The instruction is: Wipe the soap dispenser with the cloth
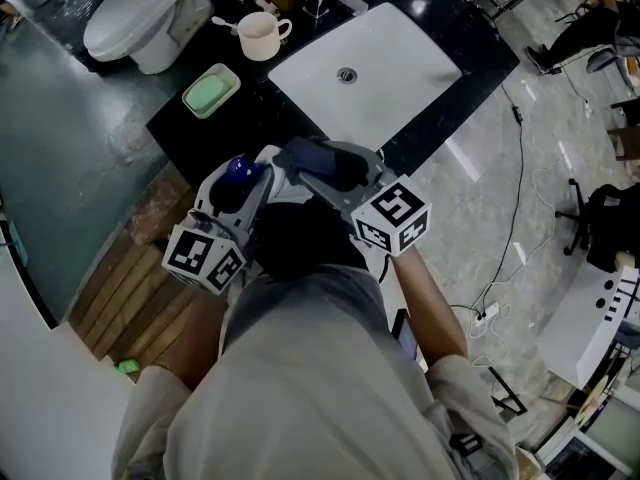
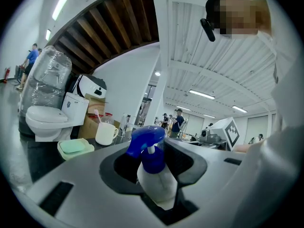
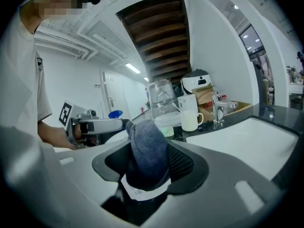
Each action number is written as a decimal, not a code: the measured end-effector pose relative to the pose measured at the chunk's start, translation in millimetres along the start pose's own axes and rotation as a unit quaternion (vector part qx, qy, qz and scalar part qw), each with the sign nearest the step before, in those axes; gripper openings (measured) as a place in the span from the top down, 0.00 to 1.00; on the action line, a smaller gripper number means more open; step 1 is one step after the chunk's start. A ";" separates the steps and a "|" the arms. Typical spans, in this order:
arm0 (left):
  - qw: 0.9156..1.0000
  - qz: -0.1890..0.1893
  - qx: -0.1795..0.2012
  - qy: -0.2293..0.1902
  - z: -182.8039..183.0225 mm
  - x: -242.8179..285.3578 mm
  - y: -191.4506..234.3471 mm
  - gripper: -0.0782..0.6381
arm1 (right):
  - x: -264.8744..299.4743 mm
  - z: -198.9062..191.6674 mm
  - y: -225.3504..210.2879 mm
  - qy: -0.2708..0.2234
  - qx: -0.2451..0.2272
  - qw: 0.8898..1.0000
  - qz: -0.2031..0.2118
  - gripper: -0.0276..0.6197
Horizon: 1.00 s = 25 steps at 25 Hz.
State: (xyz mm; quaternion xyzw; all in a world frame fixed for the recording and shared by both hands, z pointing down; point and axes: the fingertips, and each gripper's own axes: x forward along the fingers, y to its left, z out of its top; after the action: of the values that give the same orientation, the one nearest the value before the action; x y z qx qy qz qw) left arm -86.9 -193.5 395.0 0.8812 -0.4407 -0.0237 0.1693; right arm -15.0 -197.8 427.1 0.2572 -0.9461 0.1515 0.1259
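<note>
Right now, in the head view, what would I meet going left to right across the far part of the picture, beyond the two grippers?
Toilet -> green soap dish -> mug -> white sink basin.

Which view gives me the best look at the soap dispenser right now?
The left gripper view: the dispenser sits close up between the left gripper's jaws, blue pump and white body both clear. The head view shows only its blue top; the right gripper view only a small blue bit far off.
</note>
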 end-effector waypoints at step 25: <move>1.000 0.013 -0.003 0.001 -5.2 -9.4 12.8 0.69 | -0.5 -43.6 -20.7 0.072 0.008 0.997 -0.036 0.64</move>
State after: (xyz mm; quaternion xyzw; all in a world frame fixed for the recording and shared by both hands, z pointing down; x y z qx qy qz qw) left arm -101.5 -191.8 402.9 0.8749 -0.4519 -0.0218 0.1729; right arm 3.3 -199.2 471.7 0.2803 -0.9235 0.1730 0.1967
